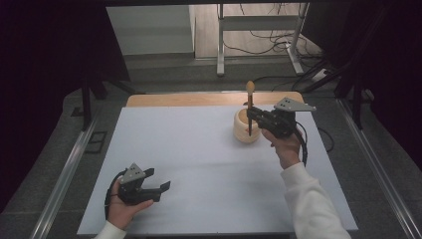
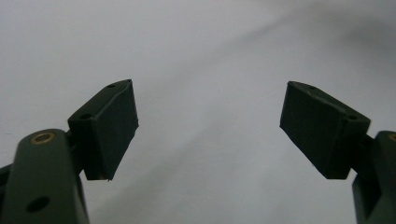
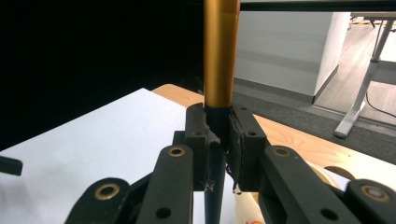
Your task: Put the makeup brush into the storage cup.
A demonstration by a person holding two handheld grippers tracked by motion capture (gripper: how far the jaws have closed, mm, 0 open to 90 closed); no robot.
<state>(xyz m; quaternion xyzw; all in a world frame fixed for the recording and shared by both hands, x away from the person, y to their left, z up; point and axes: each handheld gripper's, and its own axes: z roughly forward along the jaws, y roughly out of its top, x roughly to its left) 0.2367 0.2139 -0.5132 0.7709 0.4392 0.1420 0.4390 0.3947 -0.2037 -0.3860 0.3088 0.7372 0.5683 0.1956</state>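
Two grippers on the go here, but only one is doing any work. Your right gripper [image 1: 254,115] has its jaws clamped on a long utensil [image 1: 250,107], some kind of spoon or brush with a gold-brown upper handle and a dark lower shank. In the right gripper view the pads [image 3: 198,140] pinch it right where the gold part meets the dark part [image 3: 218,70]. It stands pretty much upright with its lower end down in or at the pale wooden cup [image 1: 245,130], which sits toward the far right part of the table [image 1: 164,149], near the far edge. I can't tell whether the tip is resting on the bottom or hanging free.

Your left gripper [image 1: 158,185] sits near the near-left corner, jaws wide apart with nothing between them, just bare table in its view [image 2: 210,130].

So my read: you're mid-step with the utensil at the cup, either dropping it in or lifting it out. Whichever it is, the next move wants a straight vertical path so the shank doesn't lever on the rim and tip the cup. If it wobbles, bring your left over to steady the cup's wall first. Keep the squeeze firm, the handle looks slick.
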